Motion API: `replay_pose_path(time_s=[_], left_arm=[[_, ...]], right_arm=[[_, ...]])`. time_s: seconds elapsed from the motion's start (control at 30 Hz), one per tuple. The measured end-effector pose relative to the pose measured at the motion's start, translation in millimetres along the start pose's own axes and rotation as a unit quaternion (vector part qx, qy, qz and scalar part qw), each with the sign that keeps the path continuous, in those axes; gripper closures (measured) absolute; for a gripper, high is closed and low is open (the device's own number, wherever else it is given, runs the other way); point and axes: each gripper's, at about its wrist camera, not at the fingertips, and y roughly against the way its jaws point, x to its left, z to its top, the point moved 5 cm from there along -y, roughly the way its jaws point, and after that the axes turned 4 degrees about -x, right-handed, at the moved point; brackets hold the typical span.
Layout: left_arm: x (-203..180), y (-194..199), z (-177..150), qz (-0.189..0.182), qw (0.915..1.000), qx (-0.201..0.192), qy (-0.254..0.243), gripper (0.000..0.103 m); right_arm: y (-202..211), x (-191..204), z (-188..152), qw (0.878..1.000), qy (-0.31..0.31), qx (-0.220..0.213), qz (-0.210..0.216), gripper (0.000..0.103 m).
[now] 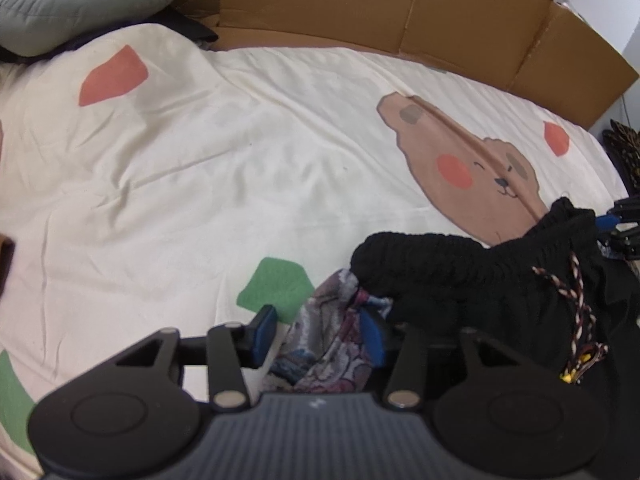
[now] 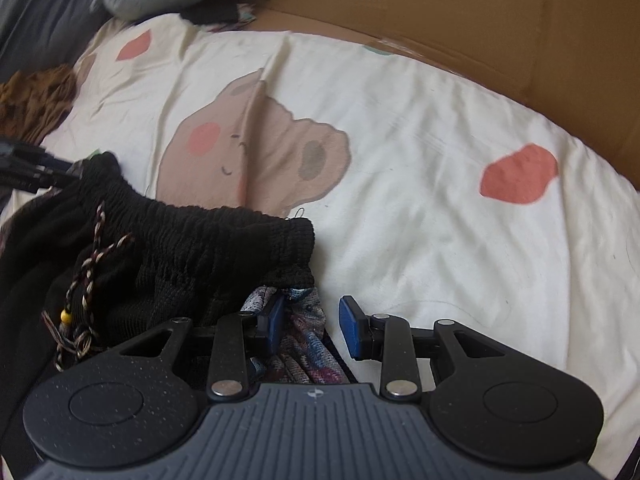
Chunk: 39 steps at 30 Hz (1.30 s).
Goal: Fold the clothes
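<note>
Both claws sit close at the lens: the left gripper (image 1: 318, 334) and right gripper (image 2: 311, 326) each have their blue pads spread apart, patterned fabric (image 1: 320, 356) lying loosely between them. Beyond lies the cream bedsheet (image 1: 200, 168), bearing the black garment (image 2: 192, 240) with its gathered waistband, then its braided drawstring (image 2: 86, 280).
</note>
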Motion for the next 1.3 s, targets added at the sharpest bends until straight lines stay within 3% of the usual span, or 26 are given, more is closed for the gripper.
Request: replay_pose_path(time_s=[0.2,0.3,0.37,0.4,0.47,0.57,0.93,1.3], left_arm=[[-1,-7,-1,-0.01,0.9999,0.003,-0.012,0.049],[-2,-8,-1,-0.009,0.9998,0.004,-0.015,0.049],[-5,-7,-1,-0.015,0.9997,0.006,-0.017,0.057],[-7,-6,-1,-0.02,0.9996,0.007,-0.018,0.068],[-12,-5,-1,-0.02,0.9994,0.006,-0.027,0.082],[-19,-2,-2,-0.009,0.9989,0.001,-0.047,0.093],[-22,34,17,0.036,0.9945,-0.067,-0.072,0.097],[-25,38,61,0.068,0.988,-0.106,-0.089,0.097]], right_arm=[[-5,10,1,0.999,0.041,0.005,0.006,0.068],[-7,15,1,0.999,0.048,0.007,0.015,0.083],[-7,17,1,0.999,0.051,0.007,0.014,0.087],[-7,17,1,0.999,0.053,0.006,0.014,0.088],[-6,18,1,0.998,0.054,0.005,0.012,0.094],[0,14,2,0.999,0.047,-0.001,-0.003,0.097],[34,6,20,0.995,0.06,-0.055,-0.055,0.1],[38,-1,49,0.987,0.108,-0.066,-0.096,0.101]])
